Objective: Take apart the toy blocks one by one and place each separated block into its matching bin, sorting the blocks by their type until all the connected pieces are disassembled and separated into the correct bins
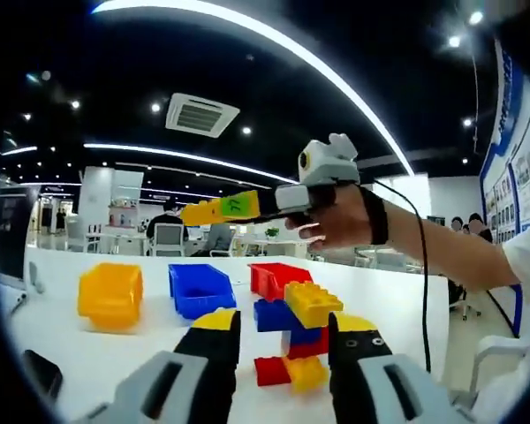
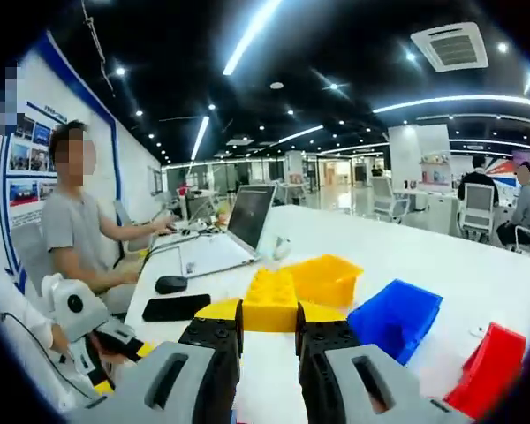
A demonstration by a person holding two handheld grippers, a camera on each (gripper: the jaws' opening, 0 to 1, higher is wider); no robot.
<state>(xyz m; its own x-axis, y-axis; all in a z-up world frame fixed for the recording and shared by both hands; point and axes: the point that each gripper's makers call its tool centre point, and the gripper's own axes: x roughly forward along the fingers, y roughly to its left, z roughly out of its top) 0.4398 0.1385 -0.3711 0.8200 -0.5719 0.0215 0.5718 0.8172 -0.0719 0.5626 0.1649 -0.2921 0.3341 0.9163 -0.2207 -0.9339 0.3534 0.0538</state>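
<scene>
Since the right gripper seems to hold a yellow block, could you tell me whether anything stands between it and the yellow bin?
Nothing visible does: in the right gripper view the yellow block sits directly before the yellow bin, with bare table around.

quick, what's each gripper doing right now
left gripper: open, holding nothing, block stack ahead between the jaws.
right gripper: shut on a yellow block.

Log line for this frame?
right gripper: shut on yellow block, above yellow bin | left gripper: open, astride block stack
</scene>
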